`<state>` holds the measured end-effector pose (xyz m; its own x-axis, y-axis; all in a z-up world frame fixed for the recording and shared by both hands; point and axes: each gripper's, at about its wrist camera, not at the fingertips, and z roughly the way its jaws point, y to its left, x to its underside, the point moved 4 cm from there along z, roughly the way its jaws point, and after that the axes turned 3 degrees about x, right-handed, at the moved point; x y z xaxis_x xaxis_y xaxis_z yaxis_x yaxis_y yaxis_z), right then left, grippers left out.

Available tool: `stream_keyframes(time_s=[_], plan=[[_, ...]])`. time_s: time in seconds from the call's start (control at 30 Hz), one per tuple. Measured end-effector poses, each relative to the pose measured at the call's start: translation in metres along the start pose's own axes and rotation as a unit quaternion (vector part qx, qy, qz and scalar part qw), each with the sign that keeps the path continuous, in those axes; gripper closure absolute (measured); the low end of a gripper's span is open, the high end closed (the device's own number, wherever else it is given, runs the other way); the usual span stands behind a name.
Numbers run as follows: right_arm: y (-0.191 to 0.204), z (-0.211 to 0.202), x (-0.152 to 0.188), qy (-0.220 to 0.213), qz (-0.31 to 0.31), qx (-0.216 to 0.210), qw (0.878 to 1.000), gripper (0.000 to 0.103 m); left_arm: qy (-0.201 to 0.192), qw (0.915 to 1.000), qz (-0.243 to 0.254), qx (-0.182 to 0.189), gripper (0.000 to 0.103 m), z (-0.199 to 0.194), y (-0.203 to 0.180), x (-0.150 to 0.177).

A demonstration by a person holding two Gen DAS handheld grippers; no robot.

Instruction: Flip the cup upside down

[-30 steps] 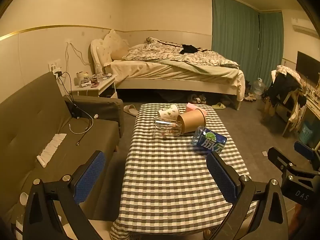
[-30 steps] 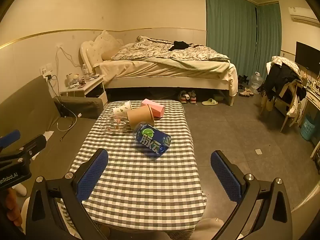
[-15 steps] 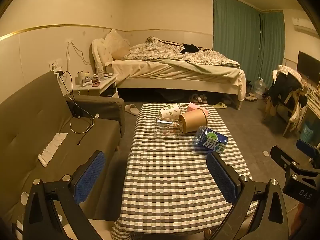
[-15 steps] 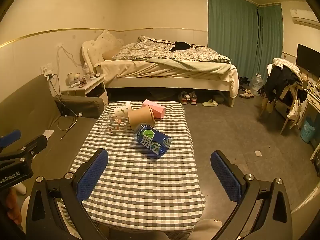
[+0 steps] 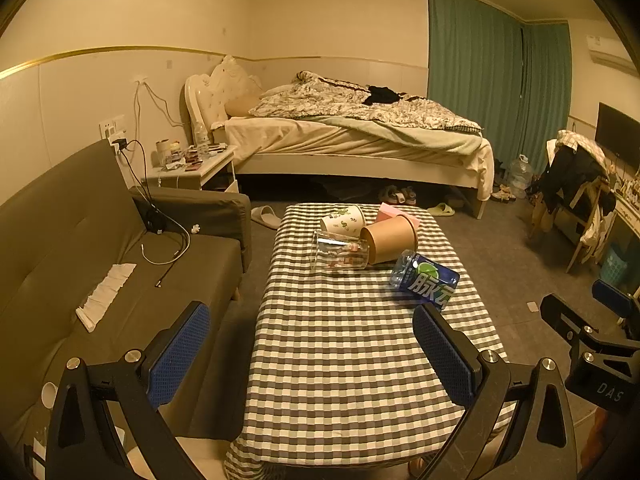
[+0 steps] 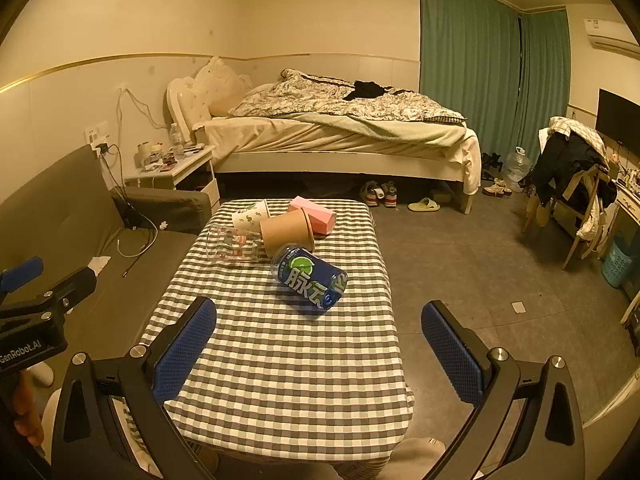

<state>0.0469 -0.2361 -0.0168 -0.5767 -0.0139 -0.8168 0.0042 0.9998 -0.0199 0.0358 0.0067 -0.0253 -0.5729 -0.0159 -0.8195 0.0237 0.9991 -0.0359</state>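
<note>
The low desk covered in a grey-and-white checked cloth point(image 5: 360, 360) fills the middle of both views, with a grey fabric sofa point(image 5: 80, 248) along its left side. All the objects sit bunched at the desk's far end, well apart from both grippers.

Nearest of them is a blue-labelled plastic drink bottle point(image 6: 310, 278) lying on its side. Behind it lies a brown paper cup point(image 6: 286, 230), also on its side, with its long axis roughly along the desk and its flat base towards the cameras. To its left a clear glass cup with a printed pattern point(image 5: 340, 255) lies on its side, touching or just beside the brown one. A white paper cup with a green leaf print point(image 5: 343, 220) is tipped over behind these, and a pink box point(image 6: 314, 216) lies at the back.

Which cup the task means cannot be told; all three lie on their sides, none yet inverted.

The left gripper point(image 5: 312, 354) and the right gripper point(image 6: 318, 350) both hover over the near end with jaws spread wide and nothing between them. The right gripper looks better lined up with the brown cup, the left with the glass one.
</note>
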Motion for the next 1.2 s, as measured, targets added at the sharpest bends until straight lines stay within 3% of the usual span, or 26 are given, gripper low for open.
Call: stream_keyframes(time_s=[1.2], plan=[[0.008,0.004,0.011,0.008,-0.003,-0.005,1.0,0.0,0.005,1.0,0.002,0.002,0.0,0.003,0.001,0.006]])
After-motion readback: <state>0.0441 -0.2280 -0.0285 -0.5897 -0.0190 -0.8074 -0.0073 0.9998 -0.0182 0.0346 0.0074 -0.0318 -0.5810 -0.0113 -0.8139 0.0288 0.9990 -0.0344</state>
